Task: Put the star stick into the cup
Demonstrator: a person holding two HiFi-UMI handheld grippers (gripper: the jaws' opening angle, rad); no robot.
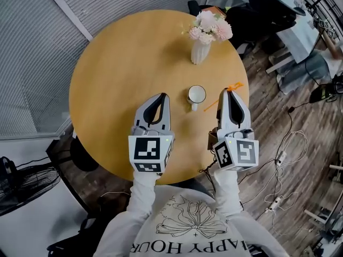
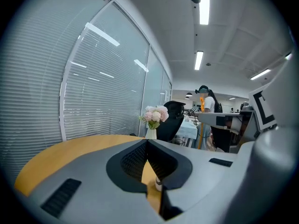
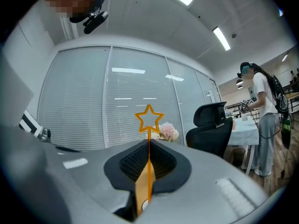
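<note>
A white cup [image 1: 196,95] stands on the round wooden table [image 1: 118,68], between my two grippers. My right gripper [image 1: 229,91] is just right of the cup and shut on the orange star stick [image 1: 211,105]. In the right gripper view the stick [image 3: 149,171] rises upright between the closed pads, and its star outline [image 3: 149,118] clears the tips of the right gripper [image 3: 149,142]. My left gripper [image 1: 163,96] hovers left of the cup, shut with nothing in it. In the left gripper view the left gripper [image 2: 147,141] has its tips together, and a sliver of the cup [image 2: 159,184] shows below them.
A white vase of pink flowers [image 1: 202,39] stands at the table's far side, behind the cup. Black office chairs [image 1: 268,12] sit beyond the table. Cables and a power strip [image 1: 278,197] lie on the wood floor to the right. A fan [image 1: 21,181] stands at lower left.
</note>
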